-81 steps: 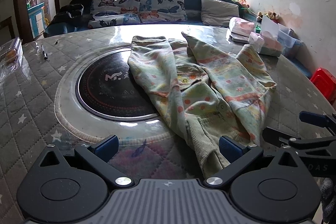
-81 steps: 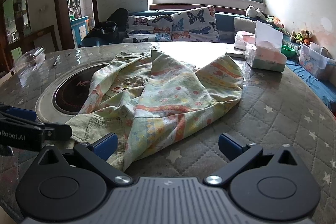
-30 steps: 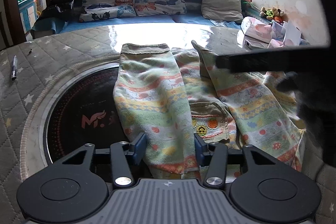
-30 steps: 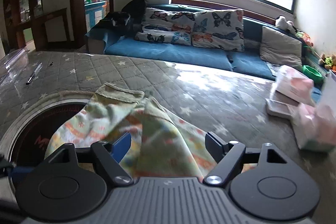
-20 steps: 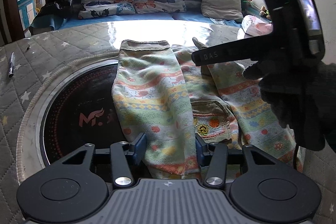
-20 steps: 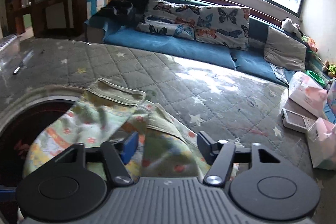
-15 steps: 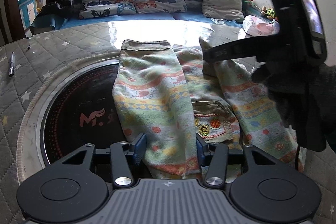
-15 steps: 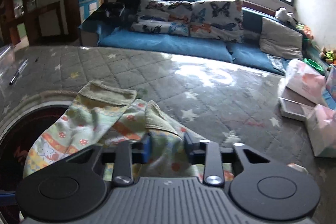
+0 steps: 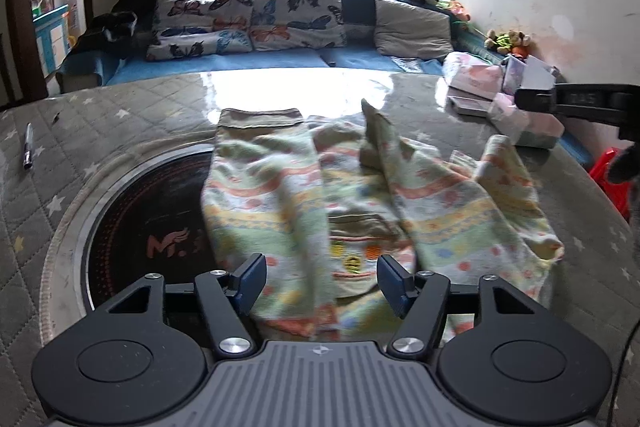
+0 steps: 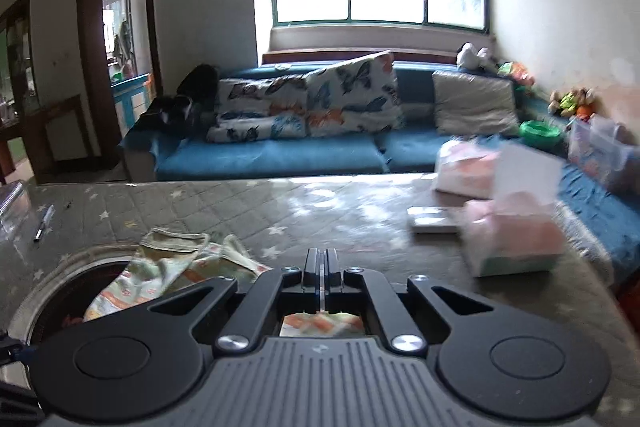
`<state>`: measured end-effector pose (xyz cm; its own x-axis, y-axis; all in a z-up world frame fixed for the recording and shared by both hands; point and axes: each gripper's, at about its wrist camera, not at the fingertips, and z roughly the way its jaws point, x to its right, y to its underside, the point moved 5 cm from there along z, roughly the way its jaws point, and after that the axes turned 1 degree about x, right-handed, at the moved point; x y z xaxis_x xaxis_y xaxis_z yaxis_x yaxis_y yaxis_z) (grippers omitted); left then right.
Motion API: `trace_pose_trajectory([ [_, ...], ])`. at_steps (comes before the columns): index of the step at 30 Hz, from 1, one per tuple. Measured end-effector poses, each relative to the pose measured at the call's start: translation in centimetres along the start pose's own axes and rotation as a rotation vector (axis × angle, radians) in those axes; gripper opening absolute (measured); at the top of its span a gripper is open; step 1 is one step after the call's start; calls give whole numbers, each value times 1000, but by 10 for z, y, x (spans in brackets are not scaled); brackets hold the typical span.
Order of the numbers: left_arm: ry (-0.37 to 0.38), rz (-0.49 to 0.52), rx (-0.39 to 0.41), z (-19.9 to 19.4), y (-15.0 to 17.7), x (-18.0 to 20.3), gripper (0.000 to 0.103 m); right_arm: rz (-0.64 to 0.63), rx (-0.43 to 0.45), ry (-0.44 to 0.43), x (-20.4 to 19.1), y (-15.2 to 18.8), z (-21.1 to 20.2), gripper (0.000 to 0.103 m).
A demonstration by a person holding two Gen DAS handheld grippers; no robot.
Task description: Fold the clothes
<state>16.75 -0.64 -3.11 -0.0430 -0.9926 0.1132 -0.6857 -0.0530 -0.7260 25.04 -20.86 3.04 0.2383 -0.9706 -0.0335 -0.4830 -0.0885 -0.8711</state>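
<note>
Patterned garment [image 9: 360,195] is spread mid-table, partly over dark round inset [image 9: 152,227]. Left gripper [image 9: 322,281] jaws opening, near hem between. Right gripper [image 10: 321,263] pressed together, prob. empty. Flattening step; next: regrip an edge.

Pen [image 9: 28,146] on quilted table [image 9: 100,107], tissue boxes [image 10: 516,239] at its right edge, butterfly cushions [image 10: 308,107] on blue sofa [image 10: 272,157].
</note>
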Motion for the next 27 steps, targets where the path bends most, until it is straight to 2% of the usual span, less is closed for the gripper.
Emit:
trace_pose_trajectory([
  [3,13,11,-2,-1,3,9,65,-1,-21,-18,0,2,1,4],
  [7,26,25,-10,-3,8,15,66,-16,-63,-61,-17,5,23,10],
  [12,37,27,-27,-2,14,15,68,-71,-116,-104,-48,5,64,32],
  [16,47,11,-37,-2,18,13,70,-95,-155,-123,-67,4,98,34],
  [18,53,4,-44,-1,21,12,71,-108,-168,-122,-74,4,114,40],
  [22,61,-8,-55,1,24,10,71,-132,-208,-111,-84,10,140,38],
  [23,62,-10,-57,1,24,10,71,-134,-219,-107,-85,12,145,32],
  [24,62,-13,-58,1,24,9,71,-137,-229,-103,-87,15,150,20],
  [27,63,-19,-59,1,25,8,72,-99,-222,-88,-78,19,148,7],
])
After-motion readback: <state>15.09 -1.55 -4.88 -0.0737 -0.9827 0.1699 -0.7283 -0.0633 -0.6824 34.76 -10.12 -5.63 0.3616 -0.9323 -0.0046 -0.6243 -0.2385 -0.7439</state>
